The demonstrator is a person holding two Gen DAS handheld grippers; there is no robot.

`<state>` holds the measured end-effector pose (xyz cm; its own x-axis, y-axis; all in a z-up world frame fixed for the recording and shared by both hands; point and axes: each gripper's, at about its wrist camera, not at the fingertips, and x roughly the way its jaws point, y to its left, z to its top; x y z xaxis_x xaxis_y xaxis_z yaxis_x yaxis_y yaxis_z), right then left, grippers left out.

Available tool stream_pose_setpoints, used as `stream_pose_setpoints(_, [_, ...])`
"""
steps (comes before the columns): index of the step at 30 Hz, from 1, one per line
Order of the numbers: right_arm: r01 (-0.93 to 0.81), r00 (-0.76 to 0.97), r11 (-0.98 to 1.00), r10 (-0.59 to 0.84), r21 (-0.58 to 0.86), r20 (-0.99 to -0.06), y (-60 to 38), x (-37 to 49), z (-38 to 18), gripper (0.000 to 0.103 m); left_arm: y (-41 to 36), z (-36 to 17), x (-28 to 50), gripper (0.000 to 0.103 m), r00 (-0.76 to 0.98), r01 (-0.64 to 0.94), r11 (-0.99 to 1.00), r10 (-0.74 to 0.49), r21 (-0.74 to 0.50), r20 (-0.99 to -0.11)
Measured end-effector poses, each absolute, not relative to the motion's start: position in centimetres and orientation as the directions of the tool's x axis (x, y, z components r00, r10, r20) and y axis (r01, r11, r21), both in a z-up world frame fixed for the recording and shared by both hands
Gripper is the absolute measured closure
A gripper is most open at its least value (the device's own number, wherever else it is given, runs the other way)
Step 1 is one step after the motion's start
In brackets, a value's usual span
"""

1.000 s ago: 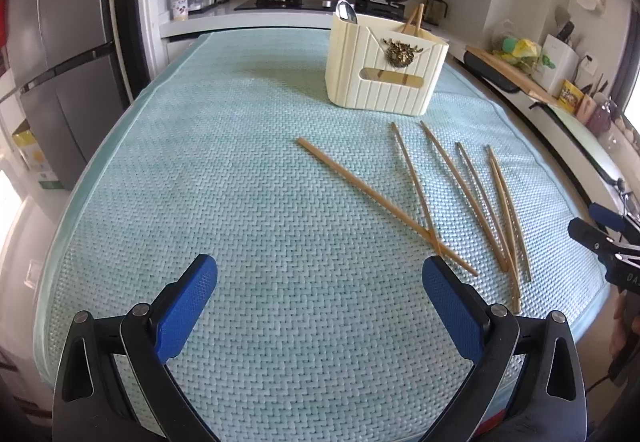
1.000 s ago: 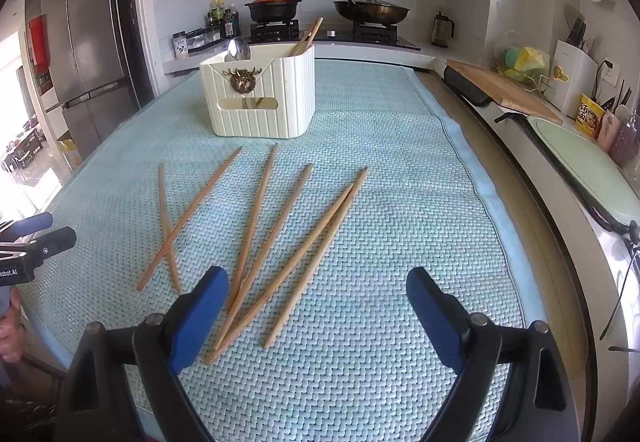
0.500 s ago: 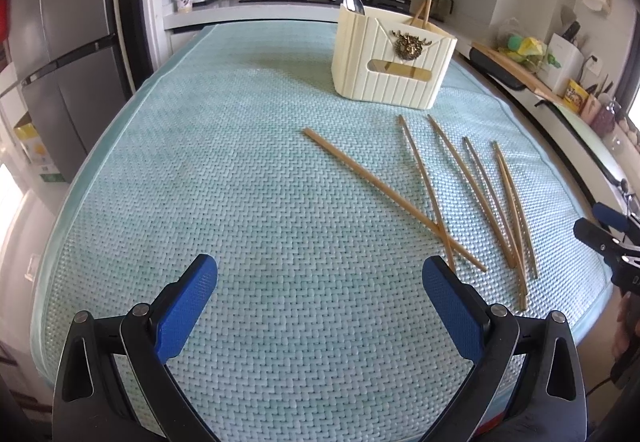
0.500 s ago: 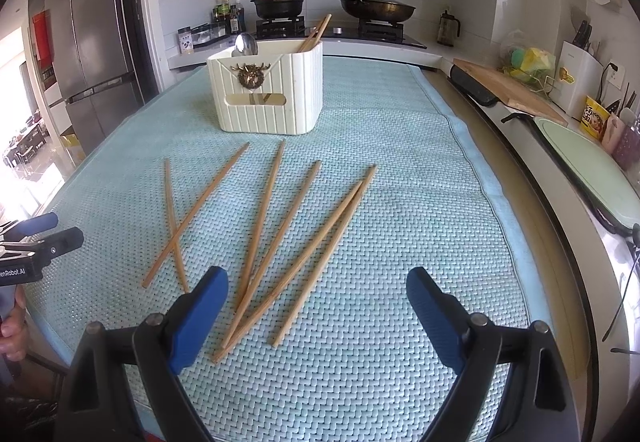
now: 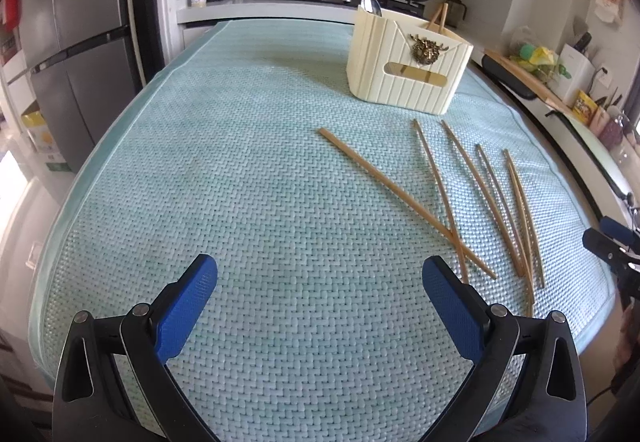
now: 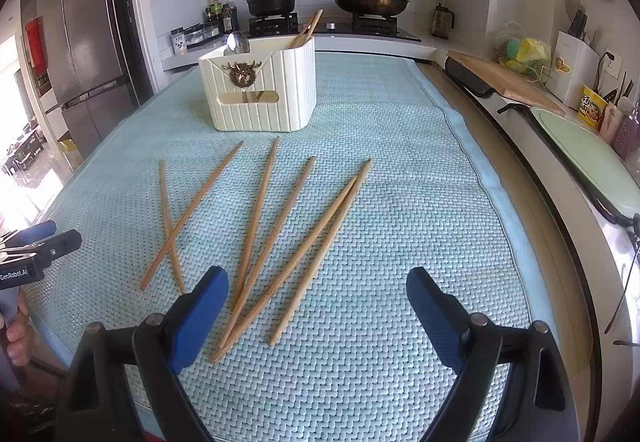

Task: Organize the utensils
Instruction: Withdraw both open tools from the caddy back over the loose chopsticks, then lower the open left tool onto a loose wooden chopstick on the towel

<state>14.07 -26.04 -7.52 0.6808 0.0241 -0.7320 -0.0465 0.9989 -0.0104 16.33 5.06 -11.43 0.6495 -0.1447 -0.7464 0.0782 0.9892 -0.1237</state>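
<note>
Left wrist view: left gripper (image 5: 320,282) has its blue pads (image 5: 186,308) spread wide, nothing between them, hovering over bare teal woven mat (image 5: 240,182). Six loose wooden chopsticks (image 5: 404,198) lie ahead and to the right on the mat; the leftmost long one crosses another near their near ends, the other four fan out further right, two of them nearly touching along their length. Cream ribbed utensil holder (image 5: 404,74) stands upright beyond them, with a brass stag emblem (image 5: 427,49) on its front, a spoon (image 5: 371,5) and a pair of chopsticks sticking out the top. The right gripper's tips (image 5: 608,238) show at the right edge, off the mat corner. Right wrist view: right gripper (image 6: 318,302) also spread wide, empty, low over the near edge of the mat (image 6: 400,242). The chopsticks (image 6: 276,226) lie just ahead, their near ends reaching towards the left pad (image 6: 198,316); two on the left form an X, four fan out in the middle. Holder (image 6: 260,86) sits behind them, apart from the loose sticks. Left gripper (image 6: 44,242) visible at the left edge, fingers close together there but can't tell the gap from this angle. Stove with pot (image 6: 272,2) and pan (image 6: 370,2) behind; fridge (image 6: 76,54) left.
</note>
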Motion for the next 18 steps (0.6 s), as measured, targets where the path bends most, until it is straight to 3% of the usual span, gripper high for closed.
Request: stream_pose_setpoints(18, [-0.056,0.669,0.998,0.043,0.007,-0.742,-25.60,14.29,-7.58,0.011,5.74,-12.12,16.76,0.001,0.634,0.028,0.994,-0.102,-0.109,-0.767])
